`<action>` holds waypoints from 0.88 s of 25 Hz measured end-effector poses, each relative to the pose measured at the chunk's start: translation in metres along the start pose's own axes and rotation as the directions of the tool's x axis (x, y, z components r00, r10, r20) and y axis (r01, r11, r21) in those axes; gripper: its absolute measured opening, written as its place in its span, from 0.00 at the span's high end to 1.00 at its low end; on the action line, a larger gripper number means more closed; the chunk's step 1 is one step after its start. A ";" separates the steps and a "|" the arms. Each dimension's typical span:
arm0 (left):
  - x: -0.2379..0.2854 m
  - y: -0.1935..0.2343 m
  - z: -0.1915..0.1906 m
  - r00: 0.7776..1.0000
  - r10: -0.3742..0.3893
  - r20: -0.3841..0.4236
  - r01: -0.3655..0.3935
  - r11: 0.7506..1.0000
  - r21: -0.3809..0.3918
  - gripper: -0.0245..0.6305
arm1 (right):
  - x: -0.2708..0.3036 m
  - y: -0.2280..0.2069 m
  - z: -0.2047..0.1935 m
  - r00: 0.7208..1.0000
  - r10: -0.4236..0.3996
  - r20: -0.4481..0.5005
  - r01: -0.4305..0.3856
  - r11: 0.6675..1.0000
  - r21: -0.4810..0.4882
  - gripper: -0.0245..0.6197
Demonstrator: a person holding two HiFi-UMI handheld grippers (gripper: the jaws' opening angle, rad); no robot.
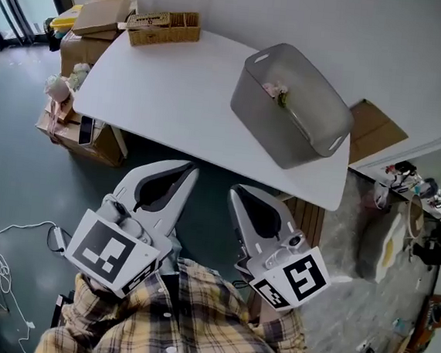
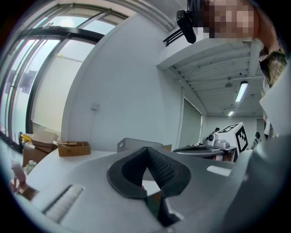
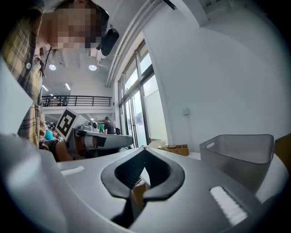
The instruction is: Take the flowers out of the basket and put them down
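Note:
A grey plastic basket stands on the right part of the white table. Inside it lies a pink flower with a green stem. Both grippers hang below the table's front edge, close to the person's plaid shirt, well short of the basket. My left gripper is shut with nothing in it, its tips meeting in the left gripper view. My right gripper is likewise shut and empty. The basket shows ahead to the right in the right gripper view, and its rim shows in the left gripper view.
A wicker box sits at the table's far left corner. Cardboard boxes and bags crowd the floor to the left of the table. A white cable lies on the floor at lower left. Clutter stands at the right.

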State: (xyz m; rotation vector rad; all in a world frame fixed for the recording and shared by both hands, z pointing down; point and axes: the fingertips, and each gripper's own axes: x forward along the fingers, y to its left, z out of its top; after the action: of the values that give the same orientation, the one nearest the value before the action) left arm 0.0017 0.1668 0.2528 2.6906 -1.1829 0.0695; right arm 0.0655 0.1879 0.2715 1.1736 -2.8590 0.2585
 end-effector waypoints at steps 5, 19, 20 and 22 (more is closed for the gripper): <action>0.011 0.039 -0.001 0.999 -0.026 -0.023 0.026 1.000 -0.005 0.94 | 0.042 -0.011 -0.001 0.999 -0.026 -0.018 0.026 1.000 0.003 0.95; 0.079 0.111 0.009 1.000 0.004 -0.025 -0.004 1.000 -0.021 0.94 | 0.117 -0.082 0.013 0.999 -0.028 -0.019 0.028 1.000 0.001 0.95; 0.086 0.116 0.013 1.000 0.006 -0.018 -0.006 1.000 -0.018 0.94 | 0.123 -0.089 0.017 1.000 -0.026 -0.014 0.026 1.000 -0.003 0.95; 0.104 0.126 0.022 1.000 0.009 -0.007 -0.009 1.000 -0.010 0.94 | 0.135 -0.104 0.026 1.000 -0.021 -0.002 0.021 1.000 -0.012 0.95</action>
State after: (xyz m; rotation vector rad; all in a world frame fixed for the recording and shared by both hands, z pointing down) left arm -0.0211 0.0046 0.2649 2.6741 -1.1906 0.0740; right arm 0.0433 0.0170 0.2736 1.1999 -2.8402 0.2408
